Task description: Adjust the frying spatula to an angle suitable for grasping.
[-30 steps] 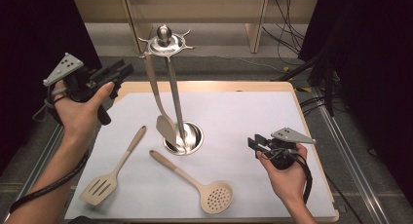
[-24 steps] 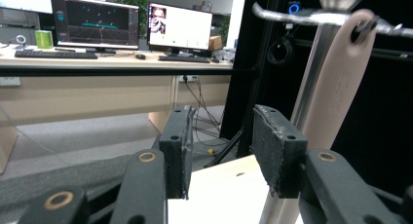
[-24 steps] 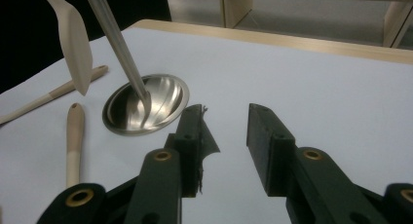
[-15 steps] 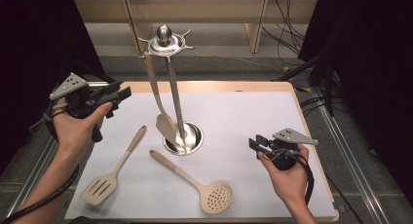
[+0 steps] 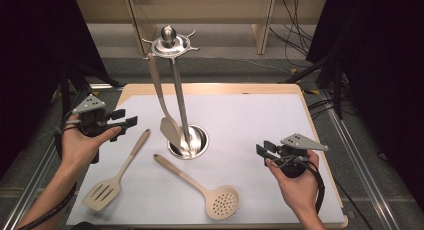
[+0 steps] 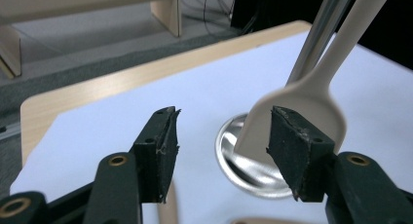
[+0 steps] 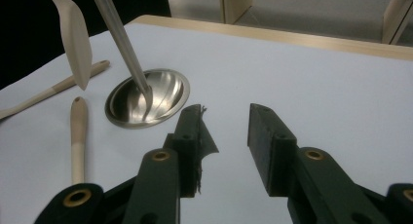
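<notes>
A steel utensil stand (image 5: 181,110) rises from its round base (image 5: 189,141) at the table's middle. A beige spoon (image 5: 159,92) hangs from its top hook. On the white mat lie a slotted spatula (image 5: 117,172) and a perforated skimmer (image 5: 200,185). My left gripper (image 5: 128,118) hovers over the mat's left edge and points at the stand. Its jaws have just been opening and stand wide with nothing between them. In the left gripper view (image 6: 221,121) the hanging spoon (image 6: 311,95) shows farther off. My right gripper (image 5: 263,148) rests low at the right, open and holding nothing (image 7: 226,112).
The white mat (image 5: 250,115) covers a wooden table with dark floor and cables around it. A wooden frame stands beyond the far edge. In the right gripper view the skimmer's handle (image 7: 78,131) and the spatula's handle (image 7: 53,90) lie left of the base (image 7: 146,100).
My left hand has come down from above the table's left edge toward the mat, and its jaws have spread wider. The right hand has stayed still.
</notes>
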`<state>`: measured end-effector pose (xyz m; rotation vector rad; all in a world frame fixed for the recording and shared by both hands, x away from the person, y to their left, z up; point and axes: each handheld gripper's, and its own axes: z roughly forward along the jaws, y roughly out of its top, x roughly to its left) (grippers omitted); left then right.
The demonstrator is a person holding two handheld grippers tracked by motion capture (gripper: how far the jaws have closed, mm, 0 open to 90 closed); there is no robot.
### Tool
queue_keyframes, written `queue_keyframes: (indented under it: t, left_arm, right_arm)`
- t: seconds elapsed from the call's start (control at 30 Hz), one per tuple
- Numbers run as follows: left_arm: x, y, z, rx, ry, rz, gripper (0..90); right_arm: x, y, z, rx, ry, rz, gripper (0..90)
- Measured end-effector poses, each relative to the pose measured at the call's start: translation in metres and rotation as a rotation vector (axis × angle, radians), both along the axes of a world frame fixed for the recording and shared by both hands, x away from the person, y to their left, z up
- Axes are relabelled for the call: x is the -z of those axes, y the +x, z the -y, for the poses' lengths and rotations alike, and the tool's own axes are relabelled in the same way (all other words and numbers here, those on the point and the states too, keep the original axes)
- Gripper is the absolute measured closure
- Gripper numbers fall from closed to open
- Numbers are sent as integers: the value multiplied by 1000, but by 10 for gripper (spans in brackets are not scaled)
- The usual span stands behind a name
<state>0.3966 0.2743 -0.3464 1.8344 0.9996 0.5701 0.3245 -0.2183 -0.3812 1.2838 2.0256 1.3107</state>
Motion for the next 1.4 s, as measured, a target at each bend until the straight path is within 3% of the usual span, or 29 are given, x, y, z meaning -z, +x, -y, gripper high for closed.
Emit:
queue_keyframes:
  t: [0.03, 0.1, 0.13, 0.17, 0.23, 0.27, 0.3, 0.33, 0.4, 0.43, 0.5, 0.53, 0.57, 0.6, 0.63, 0.67, 0.73, 0.8, 0.87, 0.9, 1.2, 1.33, 1.4]
  left_arm:
    - [2, 1, -1, 5, 16, -5, 435]
    - [9, 2, -2, 1, 22, -31, 435]
    - [11, 3, -4, 9, 59, -39, 436]
    - [11, 3, -4, 9, 59, -39, 436]
    - [22, 8, -8, 17, 130, -88, 438]
    - [27, 10, -10, 23, 149, -112, 440]
    - [27, 10, -10, 23, 149, -112, 444]
    - [34, 11, -9, -6, 149, -161, 446]
    - [39, 14, -11, 11, 203, -221, 446]
    - [39, 14, -11, 11, 203, -221, 447]
    - [48, 15, -9, -32, 205, -272, 447]
    - [50, 15, -7, -46, 206, -306, 447]
    - [56, 15, -6, -53, 221, -354, 453]
    - [56, 15, -6, -53, 221, -354, 454]
    - [62, 17, -6, -71, 236, -403, 454]
    - [64, 17, -6, -61, 254, -410, 454]
    - [68, 17, -5, -76, 248, -440, 450]
    - [70, 18, -8, -44, 291, -493, 438]
    - [74, 19, -7, -56, 283, -484, 437]
    - [75, 20, -8, -51, 312, -523, 438]
    - [84, 23, -8, -42, 365, -576, 434]
    - [90, 24, -8, -40, 389, -631, 432]
    - [94, 24, -9, -57, 386, -619, 432]
  right_arm:
    - [-1, -3, -2, 18, 24, -28, 669]
    - [0, -1, 0, 3, -1, -3, 669]
    - [-1, -1, 1, 5, -6, -10, 669]
    - [-1, -1, 1, 7, -4, -19, 669]
    - [0, 2, 2, 2, -20, -6, 669]
    - [0, 2, 1, 5, -2, -17, 669]
    - [0, 2, 1, 5, -2, -17, 669]
    - [1, 3, 2, 2, 8, -27, 669]
    - [2, 2, 1, 18, 17, -50, 668]
    - [2, 2, 1, 18, 17, -50, 668]
    - [3, 3, 1, 12, 16, -37, 667]
    - [3, 2, 0, 16, 20, -39, 667]
    - [3, 3, 2, 4, -12, -22, 666]
    - [3, 3, 2, 4, -12, -22, 666]
    - [2, 1, -1, 10, 13, -42, 666]
    - [2, 1, 0, 3, 0, -30, 666]
    - [2, 0, -1, 11, 12, -47, 666]
    - [3, 1, 0, 13, 8, -50, 666]
    - [4, 3, 2, 0, -5, -33, 665]
    - [4, 3, 2, -1, -4, -41, 665]
    - [4, 2, 1, 9, 2, -44, 662]
    - [5, 4, 1, -3, -22, -19, 662]
    - [5, 4, 1, -8, -13, -26, 661]
